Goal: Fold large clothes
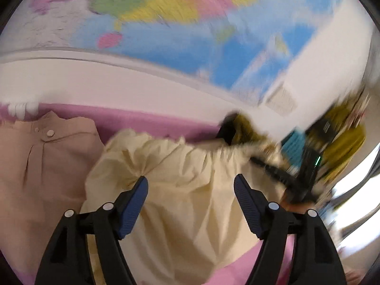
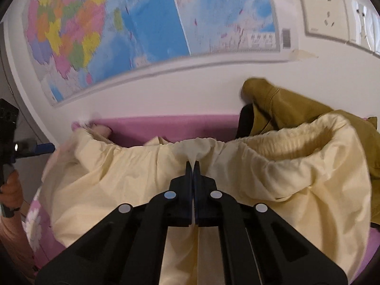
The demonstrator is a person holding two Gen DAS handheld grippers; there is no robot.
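Pinching waistband (image 2: 197,142) mid-span, right gripper (image 2: 192,163) jaws clamped on it; band runs left-right; left gripper (image 1: 191,185) jaws apart, empty, above cream garment (image 1: 190,204), free to grab

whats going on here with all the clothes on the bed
A person is folding clothes on a pink bed with a handheld gripper in each hand. The right gripper has its jaws shut on the gathered waistband of a cream garment. The left gripper hangs over the same garment with jaws open, holding nothing. A tan garment lies to its left, and an olive one is heaped by the wall.
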